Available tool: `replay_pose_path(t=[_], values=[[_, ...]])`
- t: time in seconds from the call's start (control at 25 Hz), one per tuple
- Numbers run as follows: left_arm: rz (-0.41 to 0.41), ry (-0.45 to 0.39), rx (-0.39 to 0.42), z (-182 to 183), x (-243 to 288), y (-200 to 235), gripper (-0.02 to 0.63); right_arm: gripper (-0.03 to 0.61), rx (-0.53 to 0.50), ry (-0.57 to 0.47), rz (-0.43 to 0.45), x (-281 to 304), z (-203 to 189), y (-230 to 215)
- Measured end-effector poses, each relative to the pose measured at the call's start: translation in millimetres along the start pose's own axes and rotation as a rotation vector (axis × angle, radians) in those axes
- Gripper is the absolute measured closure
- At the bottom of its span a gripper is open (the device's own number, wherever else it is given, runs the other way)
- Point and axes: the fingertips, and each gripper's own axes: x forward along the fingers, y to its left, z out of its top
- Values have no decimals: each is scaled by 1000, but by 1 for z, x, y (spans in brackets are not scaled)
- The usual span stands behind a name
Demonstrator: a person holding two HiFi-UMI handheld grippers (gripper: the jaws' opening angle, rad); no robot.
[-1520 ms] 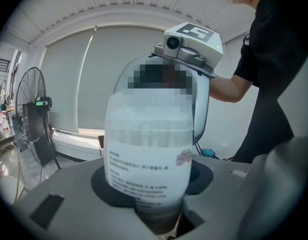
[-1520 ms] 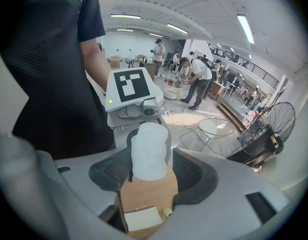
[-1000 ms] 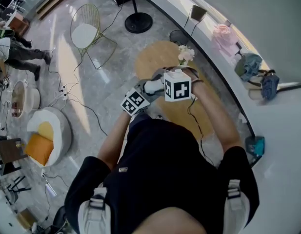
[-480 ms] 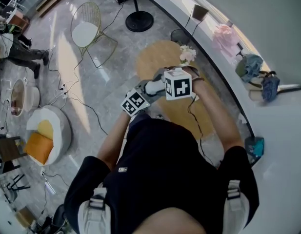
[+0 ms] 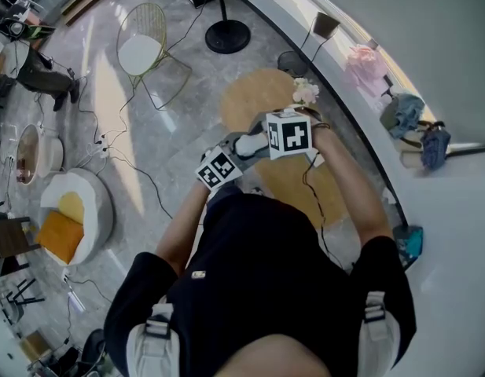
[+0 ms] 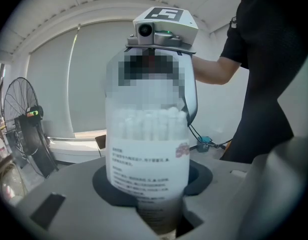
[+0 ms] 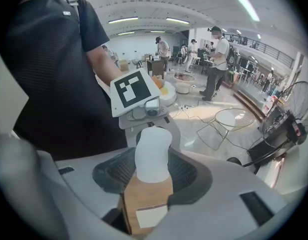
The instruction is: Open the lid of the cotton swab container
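Observation:
A clear cotton swab container packed with white swabs, with a printed label, stands between my left gripper's jaws, which are shut on its lower body. A mosaic patch hides its top. In the right gripper view the same container points away from me, and its wood-coloured lid sits between my right gripper's jaws, which press on it. The lid rests against the container's end; I see no gap. In the head view both marker cubes meet in front of the person's chest, left gripper and right gripper, with the white container between.
Below the hands stands a round wooden table with a small flower bunch. A wire chair, a fan base and floor cables lie to the left. A white ledge curves along the right. Several people stand far off.
Both grippers keep their hold on the container and stay close together. The right gripper's cube has tipped a little and sits slightly higher in the head view.

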Motion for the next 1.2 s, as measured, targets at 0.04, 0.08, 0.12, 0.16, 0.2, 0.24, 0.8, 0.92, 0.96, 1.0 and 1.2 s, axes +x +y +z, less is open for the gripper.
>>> replay_pose_path(t=[0.04,0.08,0.12,0.16,0.2,0.24,0.8,0.92,0.96,1.0,1.2], values=[[-1,-2,-3,0,0,0,428,391,2,-2,5,0,0,0],[-1,-5,-6,0,1,1,428,391,3,0,10,0,0,-1],[-2,-8,-9,-1,1,0,428,390,5,2,16,0,0,-1],[-4,-12,-12,-1,1,0,428,390,6,5,23,1,0,0],[-7,-16,-15,-1,2,0,428,390,7,6,30,1,0,0],[-11,-22,-17,-1,1,-1,428,390,8,5,36,1,0,0],[-16,-70,-73,1,-11,-2,428,373,26,-133,-16,-7,13,-7],[-14,-77,-81,3,-12,0,426,370,32,-149,-28,-9,14,-8],[-13,-78,-83,4,-12,0,428,370,34,-155,-33,-10,14,-9],[-13,-80,-84,4,-12,1,428,368,35,-162,-38,-11,14,-10],[-10,-84,-84,8,-12,3,428,365,41,-189,-67,-16,14,-12]])
